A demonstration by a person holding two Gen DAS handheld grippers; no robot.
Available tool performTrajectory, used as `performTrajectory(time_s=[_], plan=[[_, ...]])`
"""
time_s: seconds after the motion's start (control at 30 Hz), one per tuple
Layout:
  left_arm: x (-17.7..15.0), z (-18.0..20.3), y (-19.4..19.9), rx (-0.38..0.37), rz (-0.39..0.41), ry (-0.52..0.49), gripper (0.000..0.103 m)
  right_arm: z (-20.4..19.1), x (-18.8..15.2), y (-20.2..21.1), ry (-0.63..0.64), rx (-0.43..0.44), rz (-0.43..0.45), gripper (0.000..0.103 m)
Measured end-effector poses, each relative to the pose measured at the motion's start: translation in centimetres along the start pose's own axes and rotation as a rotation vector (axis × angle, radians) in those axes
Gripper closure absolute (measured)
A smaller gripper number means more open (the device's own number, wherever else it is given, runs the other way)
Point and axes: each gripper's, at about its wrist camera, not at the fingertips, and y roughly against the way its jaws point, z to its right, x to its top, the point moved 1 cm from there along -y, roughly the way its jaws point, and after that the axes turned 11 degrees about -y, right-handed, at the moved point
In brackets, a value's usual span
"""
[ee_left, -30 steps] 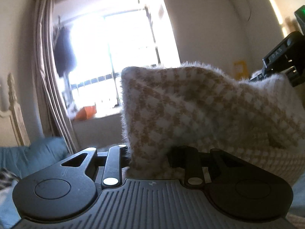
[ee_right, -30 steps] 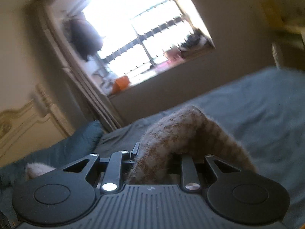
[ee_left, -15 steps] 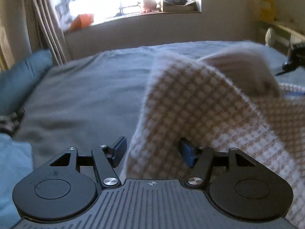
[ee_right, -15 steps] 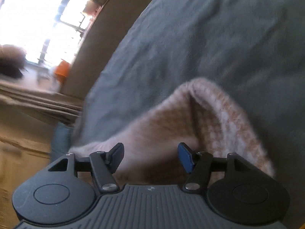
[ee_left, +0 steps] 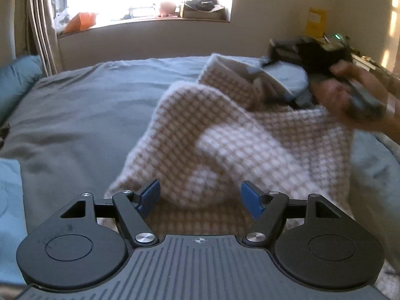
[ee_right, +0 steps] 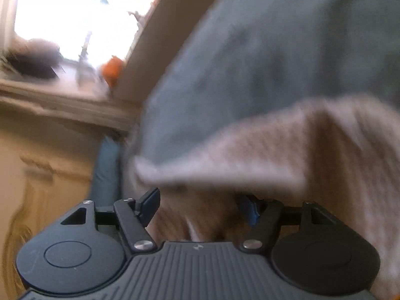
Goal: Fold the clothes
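A tan-and-white checked knit garment (ee_left: 225,145) lies rumpled on the grey bed (ee_left: 82,115). My left gripper (ee_left: 201,196) is open just above the garment's near edge, with cloth between and under its blue pads but not pinched. My right gripper (ee_right: 200,205) is open too, with a blurred fold of the same garment (ee_right: 262,155) lying across and beyond its fingers. In the left wrist view the right gripper and the hand holding it (ee_left: 350,95) show at the garment's far right edge.
A teal pillow (ee_left: 15,80) lies at the bed's left. A window sill (ee_left: 140,22) with an orange object and boxes runs along the far wall. A curtain (ee_left: 40,20) hangs at left. A cream headboard (ee_right: 37,175) shows in the right wrist view.
Both grippers were shut on the raised garment a second ago. They lowered it to the bed and opened. The garment now lies loose on the sheet.
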Motion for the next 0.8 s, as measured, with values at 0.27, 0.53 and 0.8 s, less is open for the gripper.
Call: performTrajectory(time_s=[0.27,0.53,0.8], plan=[[-2.4,-2.8,3.3,0.036,-0.039,0.094,0.031,3.2,-3.6,11.0,-0.006,0.149,-0.039,0.031],[-6.4,-7.1,8.7,-0.016,-0.107,0.234,0.027,6.4,-7.3,22.0,-0.013,0.297,-0.079,0.014],[-11.5,-6.5,9.4,-0.058,-0.248,0.292,0.006,16.2,-17.2,25.1,-0.092,-0.130,-0.179,0.013]])
